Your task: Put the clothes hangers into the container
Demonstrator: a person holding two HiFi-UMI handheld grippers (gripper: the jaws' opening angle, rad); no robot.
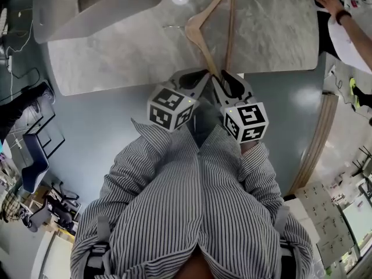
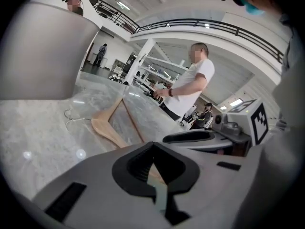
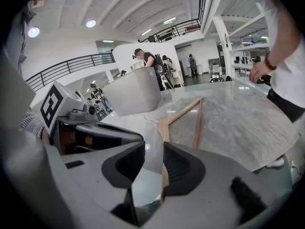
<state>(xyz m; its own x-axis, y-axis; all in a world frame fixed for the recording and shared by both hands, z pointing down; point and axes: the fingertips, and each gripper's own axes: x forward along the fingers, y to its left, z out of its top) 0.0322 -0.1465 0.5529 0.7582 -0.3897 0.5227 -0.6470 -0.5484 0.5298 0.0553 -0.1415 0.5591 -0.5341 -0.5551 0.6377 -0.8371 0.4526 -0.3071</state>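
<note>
Wooden hanger [image 1: 195, 27] lies on the marble table [image 1: 116, 51], one end between the right gripper's [image 3: 153, 156] spread jaws, while the left gripper [image 2: 153, 161] is pressed shut, so the grab seems about to start: pinch it, then carry it to the grey container [image 1: 93, 4].

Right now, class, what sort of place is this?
Probably a large open workshop or lab hall: a railed mezzanine, shelving racks, and another person standing at the marble-look table.

Marble table [image 1: 273, 34] bears a wooden hanger [image 1: 196, 29] and grey container [image 1: 87, 7].
</note>
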